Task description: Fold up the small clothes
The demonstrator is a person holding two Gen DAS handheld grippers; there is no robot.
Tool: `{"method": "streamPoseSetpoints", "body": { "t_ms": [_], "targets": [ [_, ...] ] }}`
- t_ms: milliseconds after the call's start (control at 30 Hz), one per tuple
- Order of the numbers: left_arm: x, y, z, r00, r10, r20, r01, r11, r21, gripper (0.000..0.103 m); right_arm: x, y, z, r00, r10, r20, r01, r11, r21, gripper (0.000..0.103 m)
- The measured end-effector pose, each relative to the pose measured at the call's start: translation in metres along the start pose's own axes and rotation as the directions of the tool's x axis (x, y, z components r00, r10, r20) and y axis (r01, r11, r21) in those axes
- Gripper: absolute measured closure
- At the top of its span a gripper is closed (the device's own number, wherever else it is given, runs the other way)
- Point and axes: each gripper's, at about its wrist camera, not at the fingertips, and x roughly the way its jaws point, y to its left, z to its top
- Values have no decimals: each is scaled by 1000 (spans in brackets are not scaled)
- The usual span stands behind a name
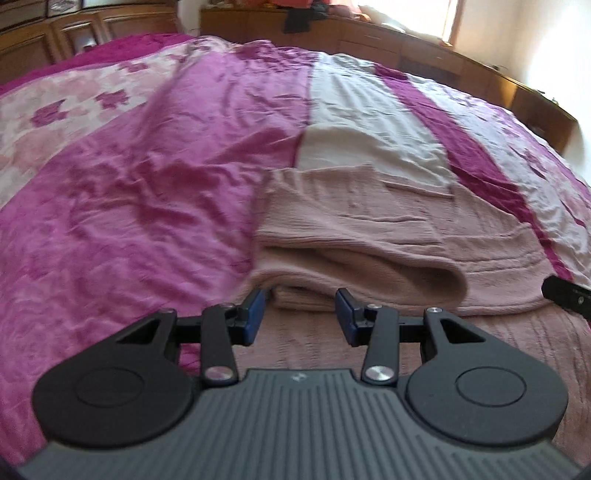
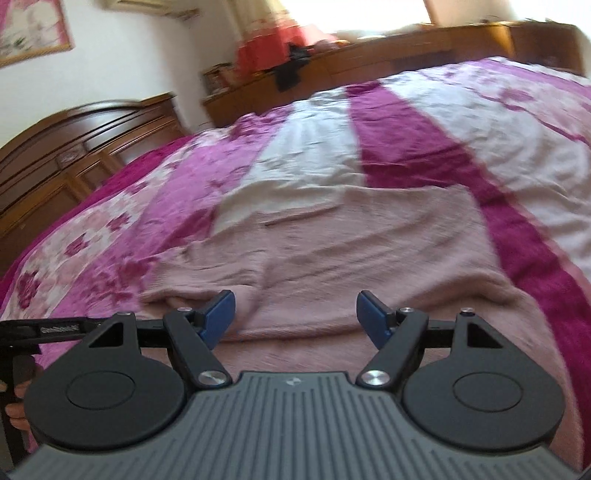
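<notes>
A dusty-pink ribbed garment [image 1: 362, 236] lies on the bed, partly folded over itself, with a rolled fold facing me and a flat lower layer beneath. My left gripper [image 1: 301, 306] is open just in front of that fold, nothing between its blue pads [image 1: 255, 314]. In the right wrist view the same pink garment [image 2: 351, 251] spreads ahead, and my right gripper [image 2: 295, 310] is open above its near folded edge, holding nothing. The right gripper's black tip [image 1: 569, 295] shows at the left view's right edge, and the left gripper's body [image 2: 44, 328] at the right view's left edge.
The bed carries a magenta, pink and white patterned cover [image 1: 147, 177]. A dark wooden headboard [image 2: 74, 147] stands at the left. Wooden cabinets [image 1: 406, 40] run along the far side, with dark clothing [image 1: 299, 18] on top. A person's hand [image 2: 14, 406] grips the left tool.
</notes>
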Motion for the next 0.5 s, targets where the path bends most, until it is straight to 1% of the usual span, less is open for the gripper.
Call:
{"method": "streamPoseSetpoints", "body": {
  "t_ms": [133, 267, 500],
  "targets": [
    [0, 16, -1, 999, 43, -10, -43, 999, -23, 59, 24, 39, 11, 997, 70, -26, -72, 993, -95, 24],
    [-1, 27, -2, 996, 82, -17, -83, 996, -30, 59, 56, 76, 16, 989, 125, -74, -136, 978, -156, 24],
    [-4, 49, -7, 993, 114, -24, -115, 991, -72, 59, 118, 134, 13, 972, 172, -160, -212, 937, -278, 24]
  ]
}}
